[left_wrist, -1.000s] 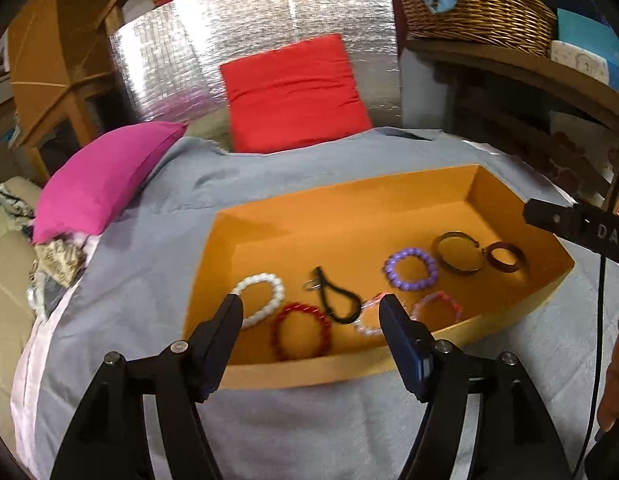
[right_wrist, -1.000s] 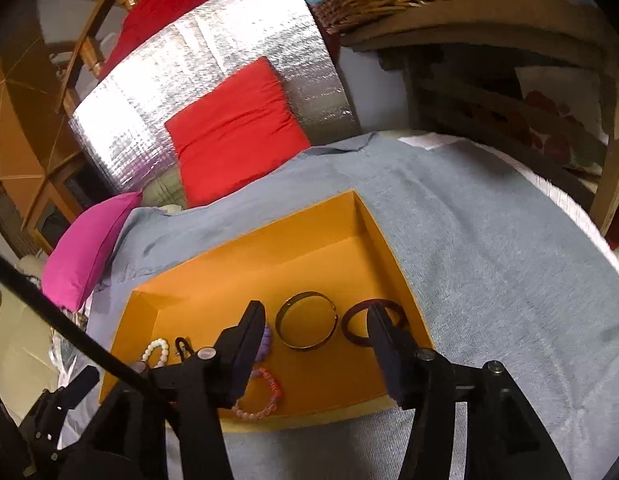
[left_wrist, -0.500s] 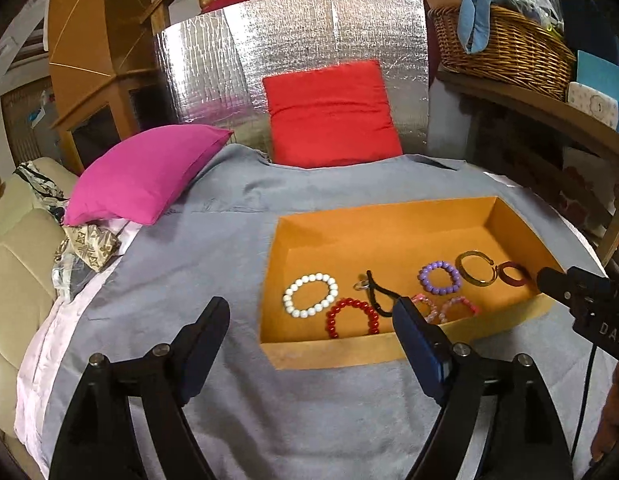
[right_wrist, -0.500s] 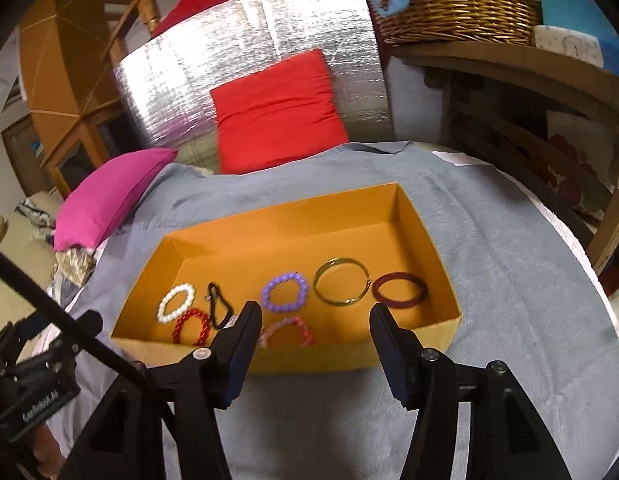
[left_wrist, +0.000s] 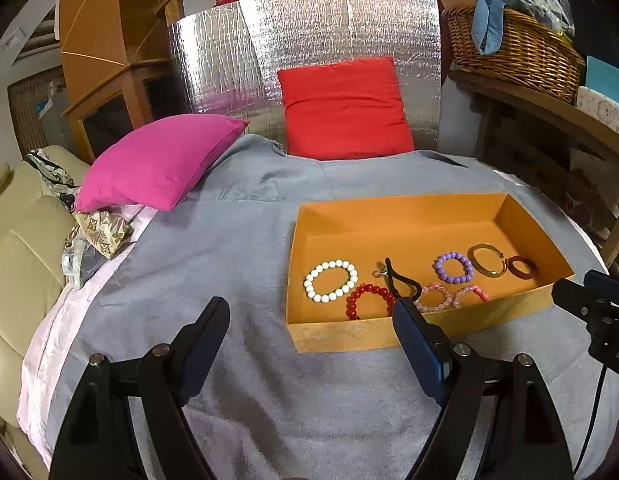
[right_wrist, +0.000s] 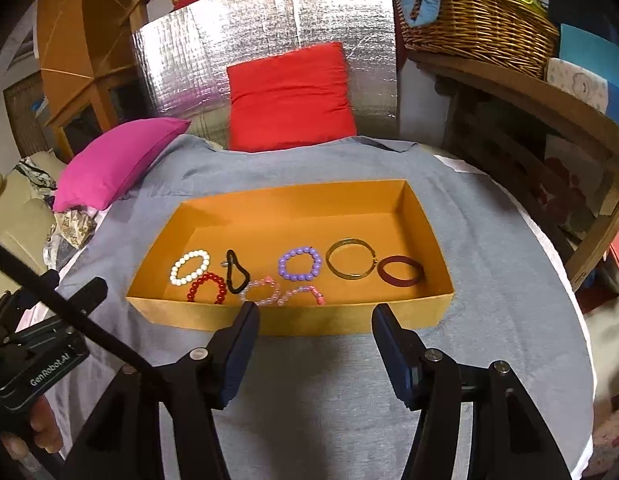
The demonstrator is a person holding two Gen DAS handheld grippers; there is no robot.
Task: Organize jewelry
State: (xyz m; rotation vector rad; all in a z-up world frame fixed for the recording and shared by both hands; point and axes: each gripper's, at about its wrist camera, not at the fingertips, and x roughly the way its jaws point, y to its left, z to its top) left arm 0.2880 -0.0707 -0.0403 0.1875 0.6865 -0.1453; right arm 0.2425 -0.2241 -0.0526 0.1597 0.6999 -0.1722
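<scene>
An orange box (right_wrist: 293, 322) stood on the grey cloth (right_wrist: 489, 280) and held all the jewelry: a white bead bracelet (right_wrist: 189, 267), a red bead bracelet (right_wrist: 207, 288), a black loop (right_wrist: 235, 272), two pink bead bracelets (right_wrist: 283, 296), a purple bead bracelet (right_wrist: 300, 264), a gold bangle (right_wrist: 351, 264) and a dark red bangle (right_wrist: 401, 271).

The left gripper (left_wrist: 309, 332) had its jaws wide apart, with nothing between them. The right gripper (right_wrist: 313, 330) had just been opening; its jaws were apart and empty, in front of the box's near wall. In the right wrist view the left gripper's body showed the writing "GenRobot.AI"; in the left wrist view the right gripper's body showed only "D".
</scene>
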